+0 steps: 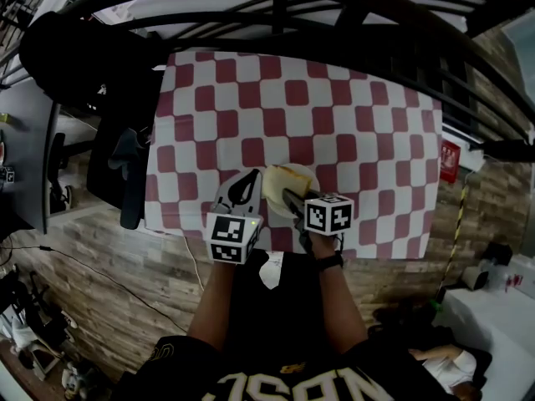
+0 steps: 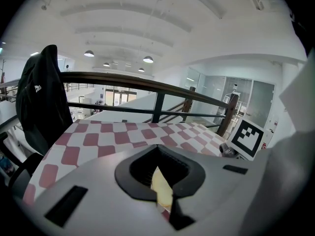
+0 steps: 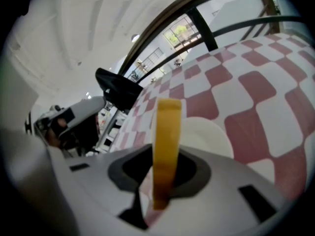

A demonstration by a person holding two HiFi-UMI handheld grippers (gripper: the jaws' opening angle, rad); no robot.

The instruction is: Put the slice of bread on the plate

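- The right gripper (image 1: 290, 197) is clamped on the slice of bread (image 3: 166, 146), which stands on edge just above the plate (image 3: 209, 136), near the middle of the worktop's near edge.
- The left gripper (image 1: 248, 180) appears closed on the plate's rim; use this hold to steady the plate.
- Tilt the slice flat, lower it until it touches the plate, then release.

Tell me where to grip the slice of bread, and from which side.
Pinch the slice of bread across its two flat faces near one edge, coming from the person's side. It stands thin and upright, crust edge-on, in the right hand-held gripper, over the plate, so the broad faces meet the jaws.
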